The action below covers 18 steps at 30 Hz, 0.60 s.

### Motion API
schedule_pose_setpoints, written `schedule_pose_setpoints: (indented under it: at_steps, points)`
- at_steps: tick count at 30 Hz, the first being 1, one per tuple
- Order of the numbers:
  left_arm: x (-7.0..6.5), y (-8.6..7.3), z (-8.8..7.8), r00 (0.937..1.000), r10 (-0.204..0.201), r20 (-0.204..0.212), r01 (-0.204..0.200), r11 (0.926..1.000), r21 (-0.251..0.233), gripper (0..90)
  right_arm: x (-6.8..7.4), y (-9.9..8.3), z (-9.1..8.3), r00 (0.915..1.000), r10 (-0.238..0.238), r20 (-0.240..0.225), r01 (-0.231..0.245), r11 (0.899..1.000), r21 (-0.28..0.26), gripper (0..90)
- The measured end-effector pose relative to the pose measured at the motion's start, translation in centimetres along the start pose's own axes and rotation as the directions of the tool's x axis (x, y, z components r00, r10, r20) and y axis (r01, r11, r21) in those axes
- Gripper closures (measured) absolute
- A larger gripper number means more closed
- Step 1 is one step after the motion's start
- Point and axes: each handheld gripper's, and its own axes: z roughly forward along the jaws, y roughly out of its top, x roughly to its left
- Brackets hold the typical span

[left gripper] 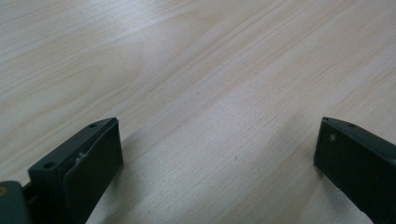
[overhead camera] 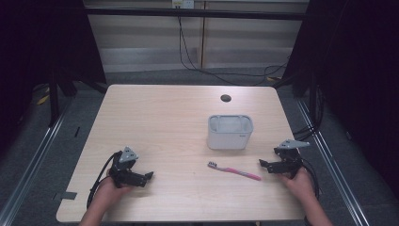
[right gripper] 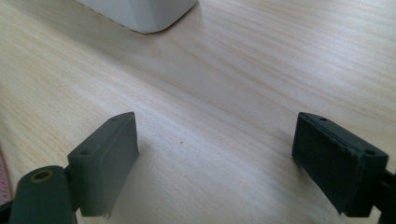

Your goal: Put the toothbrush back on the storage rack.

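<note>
From the high view I see my left gripper [overhead camera: 149, 176] resting low on the near left part of the wooden table [overhead camera: 155, 117], jaws spread and pointing toward the middle, with nothing between them. My right gripper [overhead camera: 263, 163] sits near the table's right edge, jaws likewise apart and empty, aimed at the pink toothbrush [overhead camera: 234, 171], which lies flat just beside its tips, bristle end toward the left. Beyond the toothbrush stands a grey rectangular holder [overhead camera: 230, 132], upright and apart from it. In the left gripper view my left gripper [left gripper: 219, 144] stands released, both black jaws wide over bare wood grain. In the right gripper view my right gripper [right gripper: 215, 140] is equally released, bare tabletop between the jaws; the holder's [right gripper: 144, 14] rounded corner sits at the top, and a pink sliver of the toothbrush [right gripper: 3, 179] edges the left border.
</note>
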Motion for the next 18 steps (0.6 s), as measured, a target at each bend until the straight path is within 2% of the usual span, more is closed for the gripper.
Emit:
schedule_pose_setpoints:
  at_steps: [3,4,5,6,7,8,11,12,13,14,15,16,18]
  points:
    - [0.0,0.0,0.0,1.0000,0.005,0.004,-0.005,1.0000,0.001,0.6,0.1,0.1,0.0,0.9999,0.011,0.006,-0.011,1.000,0.010,13.6]
    - [0.0,0.0,0.0,1.0000,0.005,0.004,-0.005,1.0000,0.001,0.5,0.2,0.4,-0.1,0.9996,0.020,0.019,-0.021,0.999,0.041,13.6]
    - [0.0,0.0,0.0,1.0000,0.005,0.004,-0.005,1.0000,0.001,0.4,0.2,0.4,-0.1,0.9996,0.020,0.019,-0.021,0.999,0.041,13.6]
    - [0.1,0.0,0.0,0.9999,0.008,0.011,-0.008,1.0000,0.003,0.3,0.4,0.8,-0.1,0.9995,0.028,0.012,-0.029,0.997,0.074,14.3]
    - [0.1,0.0,0.0,0.9999,0.008,0.011,-0.008,1.0000,0.003,0.2,0.4,0.8,-0.1,0.9995,0.028,0.012,-0.029,0.997,0.074,14.3]
    - [0.2,0.1,0.0,0.9999,0.014,0.009,-0.014,0.9999,0.007,0.1,0.6,1.0,-0.3,0.9998,0.018,0.007,-0.018,0.994,0.106,14.9]
    - [0.2,0.1,0.0,0.9999,0.015,0.008,-0.015,0.9999,0.007,0.1,0.7,1.2,-0.4,0.9999,0.011,-0.009,-0.009,0.991,0.132,17.4]
    - [0.2,0.1,0.0,0.9999,0.014,0.008,-0.015,0.9999,0.007,0.1,0.9,1.5,-0.7,0.9997,0.007,-0.024,-0.003,0.987,0.159,20.9]
    - [0.2,0.1,0.0,0.9999,0.014,0.008,-0.015,0.9999,0.007,0.1,0.9,1.5,-0.7,0.9997,0.007,-0.024,-0.003,0.987,0.159,20.9]
    - [0.2,0.1,0.0,0.9999,0.015,0.009,-0.015,0.9999,0.007,0.1,1.2,1.9,-1.0,0.9993,-0.025,-0.027,0.029,0.986,0.165,21.3]
    - [0.2,0.1,0.0,0.9999,0.015,0.009,-0.015,0.9999,0.007,0.1,1.2,1.9,-1.0,0.9993,-0.025,-0.027,0.029,0.986,0.165,21.3]
    - [0.2,0.1,0.0,0.9999,0.015,0.009,-0.015,0.9999,0.006,0.1,1.8,2.5,-1.5,0.9977,-0.052,-0.043,0.059,0.985,0.161,22.9]
    - [0.2,0.1,0.0,0.9999,0.015,0.007,-0.015,0.9999,0.004,0.1,2.0,2.7,-1.6,0.9965,-0.063,-0.055,0.071,0.985,0.155,22.9]
